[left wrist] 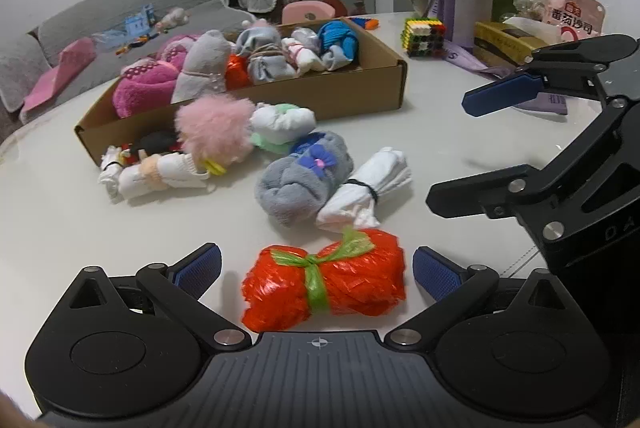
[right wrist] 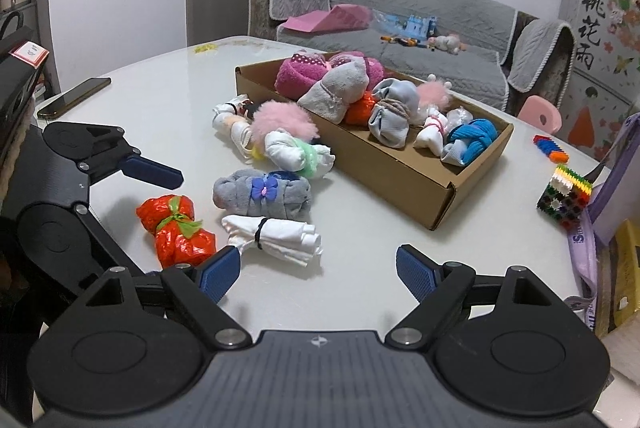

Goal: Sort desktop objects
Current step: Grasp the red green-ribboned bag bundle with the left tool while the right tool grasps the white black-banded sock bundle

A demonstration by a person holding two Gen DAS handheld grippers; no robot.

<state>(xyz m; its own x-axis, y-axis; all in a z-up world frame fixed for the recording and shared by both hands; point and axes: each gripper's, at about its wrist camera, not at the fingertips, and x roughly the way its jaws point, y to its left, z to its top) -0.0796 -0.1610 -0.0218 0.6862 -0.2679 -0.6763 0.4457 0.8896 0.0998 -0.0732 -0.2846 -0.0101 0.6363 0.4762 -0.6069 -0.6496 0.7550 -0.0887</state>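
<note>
Left wrist view: left gripper (left wrist: 316,268) has its jaws spread wide, one blue pad either side of the red bundle (left wrist: 324,286) tied with a green strip, not touching it. That bundle lies on the white table (left wrist: 440,156), nearest the camera. Right gripper (left wrist: 448,152) enters from the right edge, jaws apart, holding nothing, above bare table.

Loose on the table, outside the box, I count five more bundles: gray fleece bundle (left wrist: 306,178) with a purple bow, white bundle (left wrist: 366,188) with a black band touching it, white-and-green bundle (left wrist: 284,126), pink fluffy bundle (left wrist: 214,132), and white-and-peach bundle (left wrist: 156,176) at the left. A dark one behind that is partly hidden, can't count it surely.

Cardboard box (left wrist: 360,96) sits behind them, one box, holding roughly seven bundles: two magenta, one gray, one orange, one gray-blue, one white, one blue. Some overlap, so the count is approximate.

Right wrist view: right gripper (right wrist: 318,270) jaws wide, empty, the white bundle (right wrist: 276,236) just ahead of its left pad. Left gripper (right wrist: 160,220) at left, jaws apart around the red bundle (right wrist: 176,230). One phone (right wrist: 74,96) at far left, one block cube (right wrist: 564,196) right of the box (right wrist: 400,180).
</note>
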